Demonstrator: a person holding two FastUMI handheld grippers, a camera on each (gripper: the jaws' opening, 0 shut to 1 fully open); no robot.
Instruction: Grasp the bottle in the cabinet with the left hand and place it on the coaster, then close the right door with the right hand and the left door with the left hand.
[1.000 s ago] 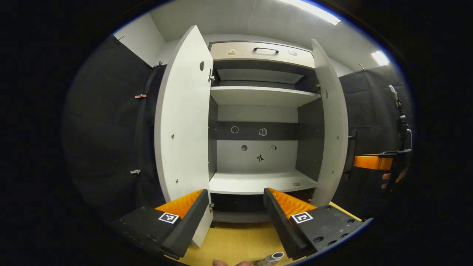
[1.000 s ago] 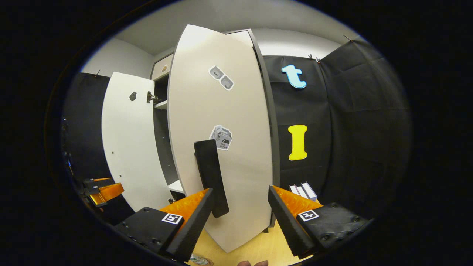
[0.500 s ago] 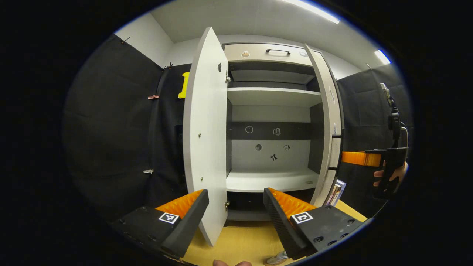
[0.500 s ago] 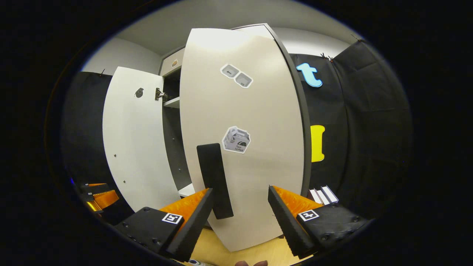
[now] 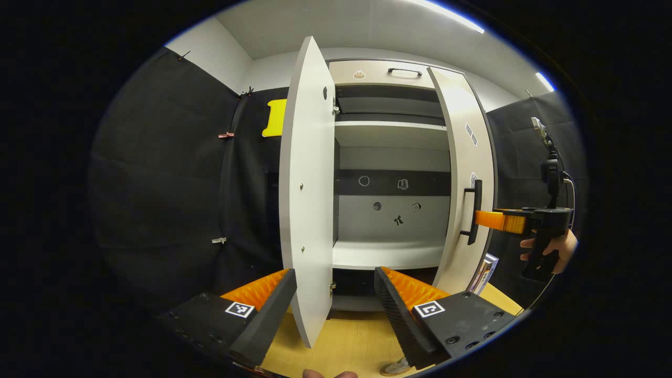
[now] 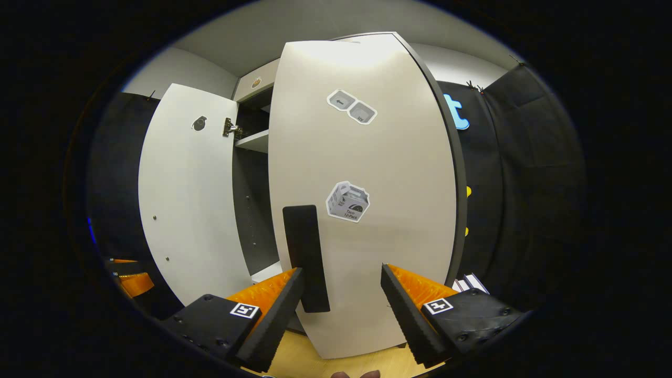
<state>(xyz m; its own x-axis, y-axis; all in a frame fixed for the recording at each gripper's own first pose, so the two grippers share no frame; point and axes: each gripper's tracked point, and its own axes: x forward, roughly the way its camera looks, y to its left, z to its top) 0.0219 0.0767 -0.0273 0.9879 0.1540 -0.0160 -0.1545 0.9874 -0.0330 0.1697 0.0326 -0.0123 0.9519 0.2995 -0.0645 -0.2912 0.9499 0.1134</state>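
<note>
R gripper (image 6: 341,299) spread wide, nothing held, handle (image 6: 306,257) just above its L finger; right door (image 6: 362,199) swung further shut vs 0.5 s ago. L gripper (image 5: 333,310) unclenched, left door (image 5: 307,199) edge between fingers. Bottle (image 5: 395,366) low, near its R finger.

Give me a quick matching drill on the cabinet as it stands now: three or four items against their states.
Items:
1. left door
2. right door
3. right gripper
4. lower shelf

States:
A. open, at the door's black handle
B. bare
C. swung wide open, seen edge-on
D. partly closed

Pairs: 1-C, 2-D, 3-A, 4-B
</note>
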